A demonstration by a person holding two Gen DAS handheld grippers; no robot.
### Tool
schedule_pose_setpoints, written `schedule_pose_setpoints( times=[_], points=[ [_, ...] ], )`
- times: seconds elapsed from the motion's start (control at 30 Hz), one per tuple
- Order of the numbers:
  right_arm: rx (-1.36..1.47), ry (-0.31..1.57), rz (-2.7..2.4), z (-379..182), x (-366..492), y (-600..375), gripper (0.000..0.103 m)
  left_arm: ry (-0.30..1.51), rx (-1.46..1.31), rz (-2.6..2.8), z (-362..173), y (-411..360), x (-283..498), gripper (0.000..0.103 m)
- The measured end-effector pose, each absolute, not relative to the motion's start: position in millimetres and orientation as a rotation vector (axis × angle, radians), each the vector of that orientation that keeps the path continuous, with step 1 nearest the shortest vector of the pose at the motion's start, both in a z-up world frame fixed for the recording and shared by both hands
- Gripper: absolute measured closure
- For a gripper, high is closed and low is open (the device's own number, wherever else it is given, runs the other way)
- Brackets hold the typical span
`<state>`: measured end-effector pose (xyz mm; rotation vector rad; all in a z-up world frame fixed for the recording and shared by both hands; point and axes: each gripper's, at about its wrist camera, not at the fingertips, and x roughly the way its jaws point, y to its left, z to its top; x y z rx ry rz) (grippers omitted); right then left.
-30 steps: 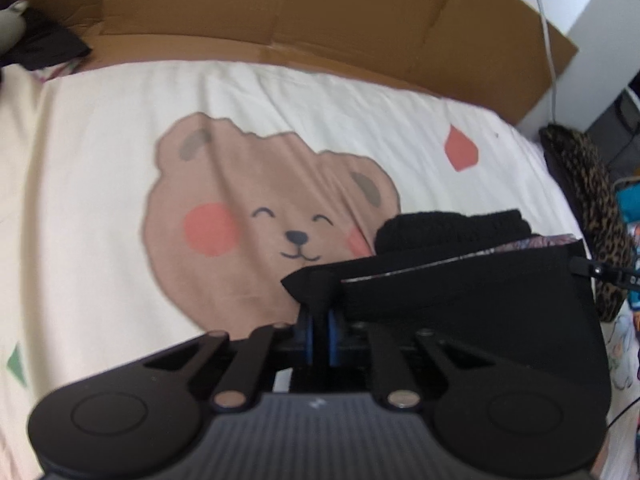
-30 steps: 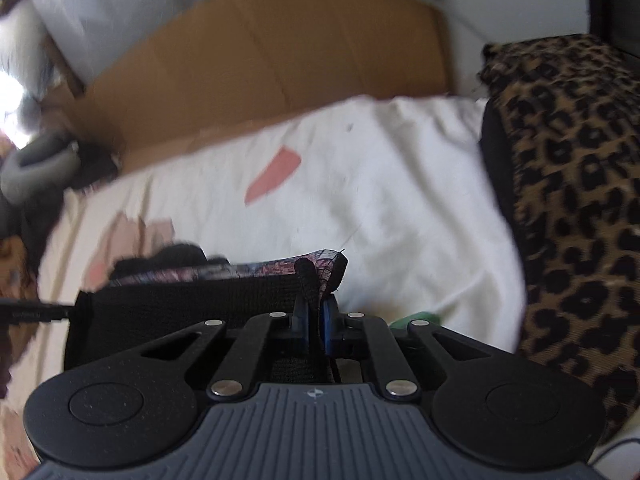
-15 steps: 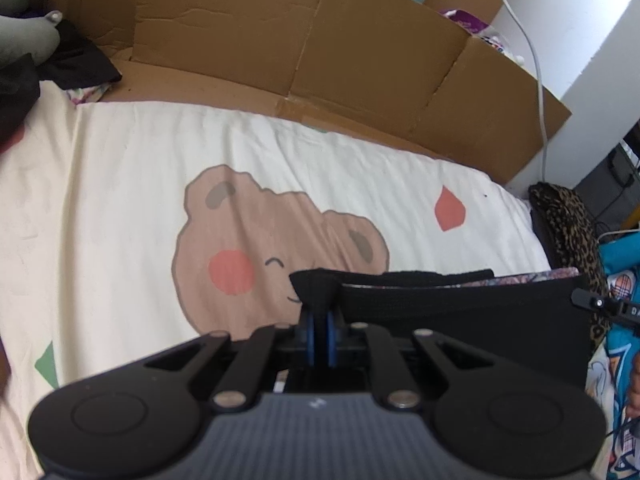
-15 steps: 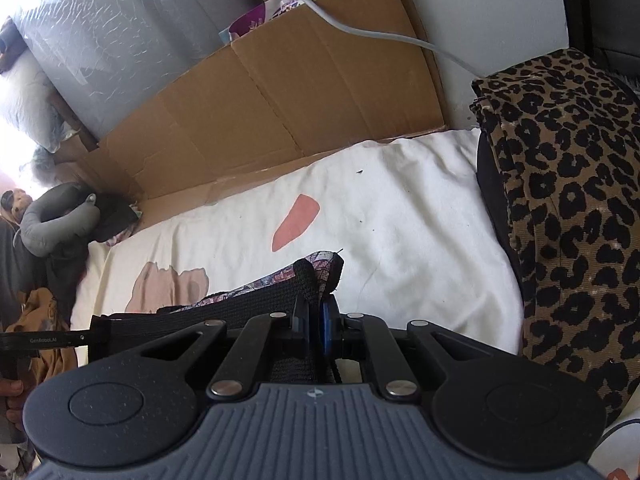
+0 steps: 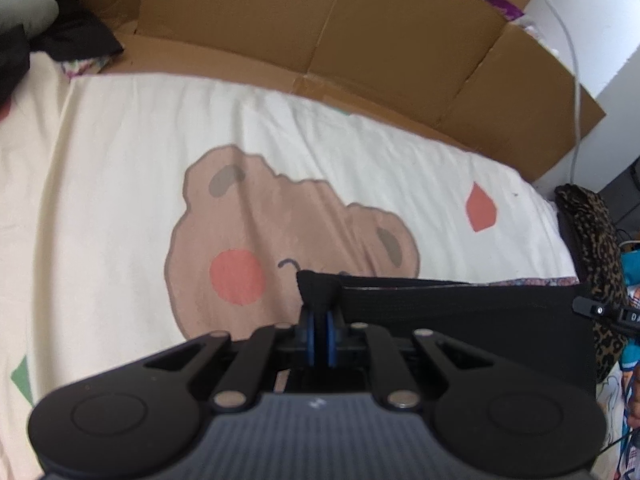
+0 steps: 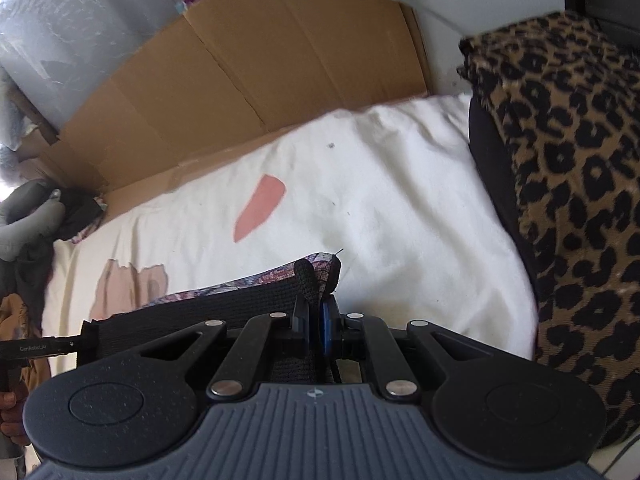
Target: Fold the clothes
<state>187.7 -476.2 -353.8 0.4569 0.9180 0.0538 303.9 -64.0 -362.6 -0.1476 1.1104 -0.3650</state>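
A: Listing item one: black garment (image 5: pixel 460 320), knitted or ribbed weave, with a multicoloured patterned layer showing as a thin edge along its top. Position?

B: Held up taut between the two claws, above the cream bedsheet (image 5: pixel 120 160); its lower part is hidden behind the gripper bodies. Left gripper (image 5: pixel 320 320): blue-padded fingers pressed together on the garment's left corner, which bunches over the tips. Right gripper (image 6: pixel 316 316): fingers likewise pinched tight on the opposite corner, where the patterned fabric (image 6: pixel 320 260) peeks out in pink, red and grey.

A: Item two, sheet print?

B: Brown bear face (image 5: pixel 280 232) with a pink cheek, partly covered by the garment's top edge; a coral drop shape (image 5: pixel 480 208) to the right, a green triangle (image 5: pixel 22 380) at the left margin.

A: Surroundings?

B: Cardboard panels (image 5: pixel 360 40) standing along the far edge of the bed; leopard-print fabric (image 6: pixel 568 180) at the right end; a white cable (image 5: pixel 572 60) hanging by the wall; dark clothes and a grey cushion (image 6: pixel 28 220) at the far left.

A: Legible writing?

B: "GenRobot.AI" on the left device's side arm (image 6: pixel 36 348) in the right wrist view. In the left wrist view, letters starting "DA" on the right device's arm (image 5: pixel 616 314); the rest is cut off. A small logo on each gripper body, too small to read.
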Motion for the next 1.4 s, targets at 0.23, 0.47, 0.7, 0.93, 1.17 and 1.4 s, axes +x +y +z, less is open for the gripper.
schedule_pose_setpoints(
  times=[0.23, 0.47, 0.7, 0.93, 1.17, 1.4],
  points=[
    [0.429, 0.973, 0.047, -379.3, 202.7, -467.4, 0.098, 1.112, -0.131, -0.337, -379.7, -66.4, 311.1, 0.098],
    [0.387, 0.946, 0.025, -373.5, 201.9, -467.9, 0.075, 1.085, -0.088, -0.321, -363.7, -65.3, 308.4, 0.085],
    [0.383, 0.872, 0.067, -335.2, 171.4, -478.4, 0.065, 1.059, -0.070, -0.376, -335.2, -58.8, 278.1, 0.085],
    [0.351, 0.866, 0.131, -317.3, 129.9, -464.1, 0.065, 1.098, 0.008, -0.526, -324.2, -78.3, 225.1, 0.085],
    [0.318, 0.892, 0.209, -319.6, 80.6, -435.5, 0.065, 1.164, 0.088, -0.706, -328.0, -100.9, 174.4, 0.085],
    [0.296, 0.972, 0.269, -334.6, 43.5, -411.1, 0.066, 1.256, 0.112, -0.824, -340.9, -112.5, 147.3, 0.085]
  ],
)
